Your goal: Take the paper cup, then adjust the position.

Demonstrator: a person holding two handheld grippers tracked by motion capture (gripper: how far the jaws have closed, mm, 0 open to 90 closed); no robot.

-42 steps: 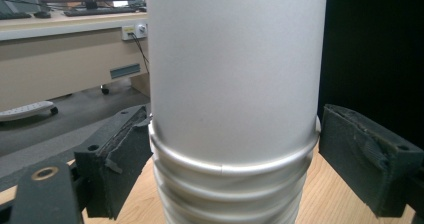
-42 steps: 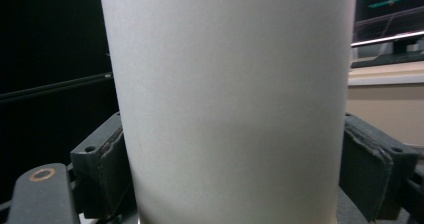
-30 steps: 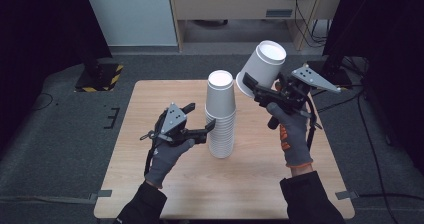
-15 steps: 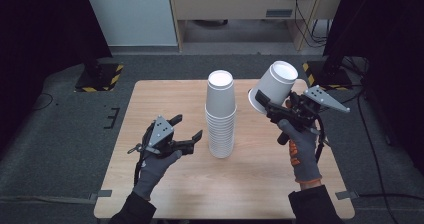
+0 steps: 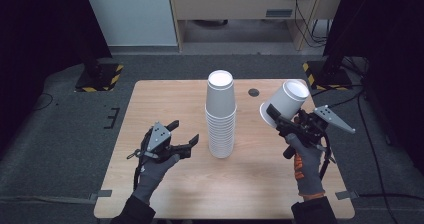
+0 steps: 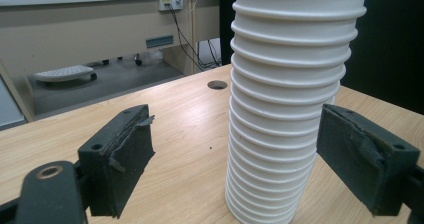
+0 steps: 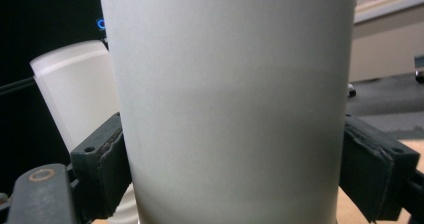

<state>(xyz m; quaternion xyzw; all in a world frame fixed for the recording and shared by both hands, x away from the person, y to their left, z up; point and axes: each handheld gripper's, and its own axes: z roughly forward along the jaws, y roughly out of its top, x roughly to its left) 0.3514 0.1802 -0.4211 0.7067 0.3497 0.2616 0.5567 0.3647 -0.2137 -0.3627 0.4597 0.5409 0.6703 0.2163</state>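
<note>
Dark curtains are hanging on both sides of the room, and a wooden surface (image 5: 165, 104) is standing on a grey floor. Near the middle of the surface a tall stack of white paper cups (image 5: 221, 115) is standing upright, mouths down. A small round hole (image 5: 253, 92) is lying in the surface at about 1 o'clock from the stack.

At about 8 o'clock from the stack, a gloved hand is holding the left gripper (image 5: 185, 134) low over the surface. Its jaws are standing wide apart and holding nothing. In the left gripper view the stack (image 6: 290, 109) is rising between the two black pads (image 6: 127, 156) (nearer to the right one), but it is not touching either of them.

At about 3 o'clock from the stack, the other gloved hand is holding the right gripper (image 5: 274, 117) above the surface. Its jaws are closing on a single white cup (image 5: 284, 102), which is tilting, with its flat bottom pointing up and away from the person. In the right gripper view the cup wall (image 7: 230, 104) is sitting between both pads and pressing against them, and the stack is showing behind it at the left. The single cup is well apart from the stack and is not touching the surface.
</note>
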